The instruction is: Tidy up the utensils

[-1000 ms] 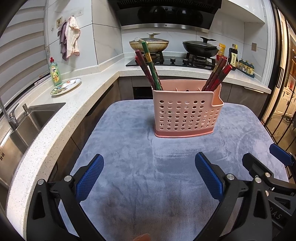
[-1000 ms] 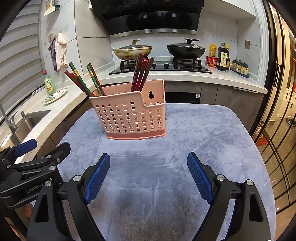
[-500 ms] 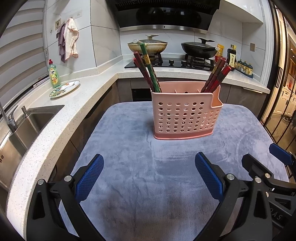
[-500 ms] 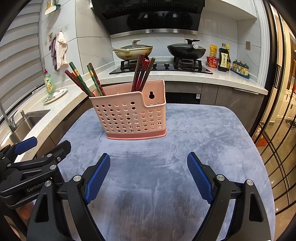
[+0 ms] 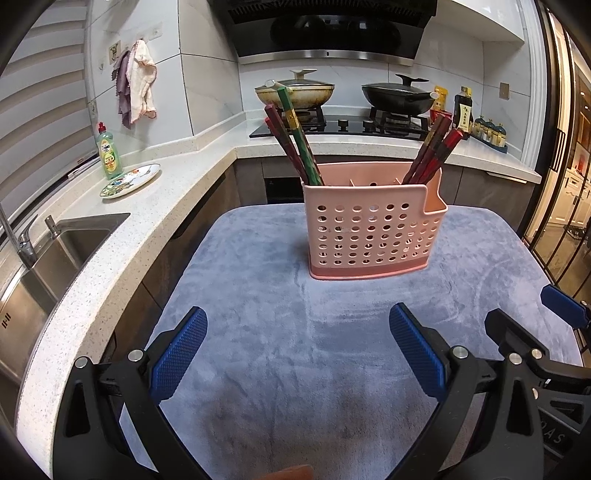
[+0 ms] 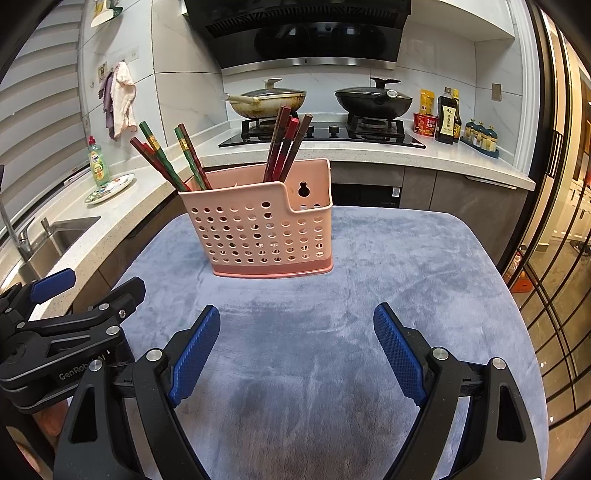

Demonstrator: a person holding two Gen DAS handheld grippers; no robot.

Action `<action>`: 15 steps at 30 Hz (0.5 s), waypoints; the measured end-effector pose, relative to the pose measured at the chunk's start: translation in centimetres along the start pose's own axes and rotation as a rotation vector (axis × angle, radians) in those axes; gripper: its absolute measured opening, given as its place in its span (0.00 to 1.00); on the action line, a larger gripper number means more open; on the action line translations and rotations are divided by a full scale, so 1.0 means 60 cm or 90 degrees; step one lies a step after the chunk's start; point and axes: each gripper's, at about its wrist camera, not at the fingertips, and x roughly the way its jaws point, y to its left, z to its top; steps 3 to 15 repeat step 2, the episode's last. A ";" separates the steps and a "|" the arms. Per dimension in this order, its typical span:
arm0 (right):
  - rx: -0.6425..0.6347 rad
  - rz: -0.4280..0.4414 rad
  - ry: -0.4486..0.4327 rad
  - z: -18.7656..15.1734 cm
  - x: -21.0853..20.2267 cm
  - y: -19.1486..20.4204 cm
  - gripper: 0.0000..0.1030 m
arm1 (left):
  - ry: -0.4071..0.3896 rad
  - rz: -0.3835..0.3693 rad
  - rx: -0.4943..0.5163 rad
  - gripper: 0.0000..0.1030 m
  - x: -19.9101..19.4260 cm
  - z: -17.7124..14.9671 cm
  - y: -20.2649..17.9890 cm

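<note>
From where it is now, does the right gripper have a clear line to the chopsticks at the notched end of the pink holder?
Probably yes. The right gripper is open and empty, only bare grey cloth lies between it and the pink holder, and the dark red chopsticks stick up well above the rim.

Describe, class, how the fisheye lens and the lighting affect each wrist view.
Left wrist view: counter edge bows, dark vignette in the corners, pink caddy sharp. Right wrist view: door frames curve, warm glow at right, range hood glossy with reflections.

A pink perforated holder (image 6: 264, 229) keeps red, brown and green chopsticks (image 6: 284, 147) on a grey-blue cloth (image 6: 314, 332).
</note>
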 end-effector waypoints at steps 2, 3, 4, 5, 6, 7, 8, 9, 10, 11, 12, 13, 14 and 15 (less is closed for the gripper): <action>0.002 0.002 0.001 0.000 0.001 0.000 0.79 | -0.003 0.000 0.002 0.92 0.000 0.001 0.000; 0.002 0.002 0.001 0.000 0.001 0.000 0.79 | -0.003 0.000 0.002 0.92 0.000 0.001 0.000; 0.002 0.002 0.001 0.000 0.001 0.000 0.79 | -0.003 0.000 0.002 0.92 0.000 0.001 0.000; 0.002 0.002 0.001 0.000 0.001 0.000 0.79 | -0.003 0.000 0.002 0.92 0.000 0.001 0.000; 0.002 0.002 0.001 0.000 0.001 0.000 0.79 | -0.003 0.000 0.002 0.92 0.000 0.001 0.000; 0.002 0.002 0.001 0.000 0.001 0.000 0.79 | -0.003 0.000 0.002 0.92 0.000 0.001 0.000; 0.002 0.002 0.001 0.000 0.001 0.000 0.79 | -0.003 0.000 0.002 0.92 0.000 0.001 0.000; 0.002 0.002 0.001 0.000 0.001 0.000 0.79 | -0.003 0.000 0.002 0.92 0.000 0.001 0.000; 0.002 0.002 0.001 0.000 0.001 0.000 0.79 | -0.003 0.000 0.002 0.92 0.000 0.001 0.000; 0.002 0.002 0.001 0.000 0.001 0.000 0.79 | -0.003 0.000 0.002 0.92 0.000 0.001 0.000; 0.002 0.002 0.001 0.000 0.001 0.000 0.79 | -0.003 0.000 0.002 0.92 0.000 0.001 0.000; 0.002 0.002 0.001 0.000 0.001 0.000 0.79 | -0.003 0.000 0.002 0.92 0.000 0.001 0.000; 0.002 0.002 0.001 0.000 0.001 0.000 0.79 | -0.003 0.000 0.002 0.92 0.000 0.001 0.000; 0.002 0.002 0.001 0.000 0.001 0.000 0.79 | -0.003 0.000 0.002 0.92 0.000 0.001 0.000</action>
